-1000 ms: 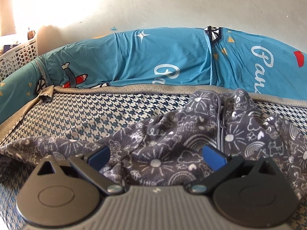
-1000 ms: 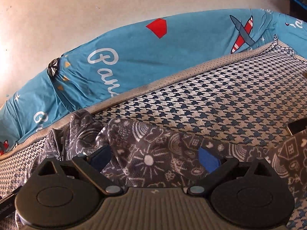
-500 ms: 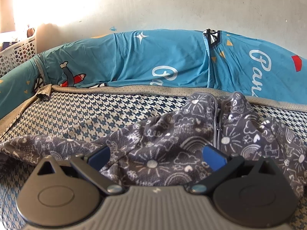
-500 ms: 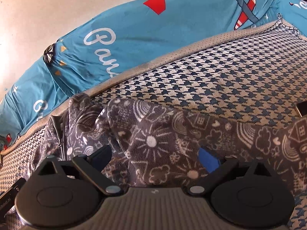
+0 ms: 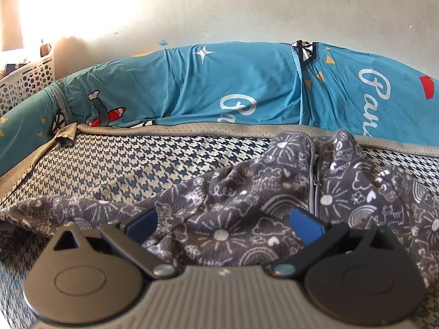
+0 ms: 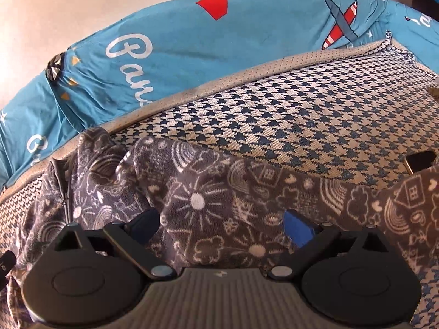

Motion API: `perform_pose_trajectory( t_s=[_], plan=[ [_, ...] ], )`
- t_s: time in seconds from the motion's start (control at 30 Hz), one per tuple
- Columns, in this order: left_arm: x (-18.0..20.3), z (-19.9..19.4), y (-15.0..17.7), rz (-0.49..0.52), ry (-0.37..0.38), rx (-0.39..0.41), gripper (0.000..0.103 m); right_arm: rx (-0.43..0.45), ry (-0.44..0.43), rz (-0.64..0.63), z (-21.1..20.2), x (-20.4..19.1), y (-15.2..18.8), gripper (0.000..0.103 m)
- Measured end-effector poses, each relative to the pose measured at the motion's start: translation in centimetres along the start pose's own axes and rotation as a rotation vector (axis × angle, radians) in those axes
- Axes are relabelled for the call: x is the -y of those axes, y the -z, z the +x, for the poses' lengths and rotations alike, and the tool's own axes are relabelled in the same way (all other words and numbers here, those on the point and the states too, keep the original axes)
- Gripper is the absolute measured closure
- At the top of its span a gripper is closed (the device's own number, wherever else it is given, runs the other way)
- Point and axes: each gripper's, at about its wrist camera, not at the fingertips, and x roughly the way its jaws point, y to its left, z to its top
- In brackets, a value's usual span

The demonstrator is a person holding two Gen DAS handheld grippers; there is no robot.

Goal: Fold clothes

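Observation:
A grey fleece garment (image 5: pixel 247 197) printed with white suns, clouds and rainbows lies crumpled on a houndstooth bed cover (image 5: pixel 115 164). Its zip runs up the middle, and one sleeve stretches left. My left gripper (image 5: pixel 223 223) hovers low over the garment's near part, open, its blue pads wide apart with fabric below them. In the right wrist view the same garment (image 6: pixel 208 197) spreads across the lower frame, a sleeve reaching right. My right gripper (image 6: pixel 222 226) is open just above it, nothing pinched.
Blue printed cushions (image 5: pixel 192 87) line the back and sides of the bed against a pale wall. A white perforated basket (image 5: pixel 24 79) stands at far left. A dark phone-like object (image 6: pixel 419 161) lies on the cover at right, beside the sleeve.
The right gripper has moved forward and down, closer over the garment. The left view has shifted slightly; the garment lies much the same. Both grippers stay open.

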Motion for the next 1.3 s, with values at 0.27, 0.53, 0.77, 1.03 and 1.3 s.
perform_pose_trajectory(
  t_s=[0.27, 0.53, 0.77, 1.03, 1.3],
  plan=[
    [-0.4, 0.2, -0.1, -0.008, -0.004, -0.005, 0.000, -0.018, -0.054, -0.003, 0.0, 0.4, -0.1, 0.006],
    [-2.5, 0.7, -0.6, -0.077, -0.010, -0.016, 0.000, 0.138, -0.064, -0.038, -4.1, 5.0, -1.6, 0.006],
    [-2.1, 0.4, -0.5, -0.058, 0.011, -0.015, 0.000, 0.195, 0.114, -0.030, -8.5, 14.3, -2.6, 0.006],
    [-0.2, 0.0, -0.2, -0.032, 0.037, -0.015, 0.000, 0.152, 0.070, 0.103, -10.2, 21.3, -0.5, 0.006],
    [1.9, -0.9, 0.0, -0.011, 0.065, -0.009, 0.000, 0.038, 0.107, 0.052, -5.8, 18.7, 0.1, 0.006]
  ],
)
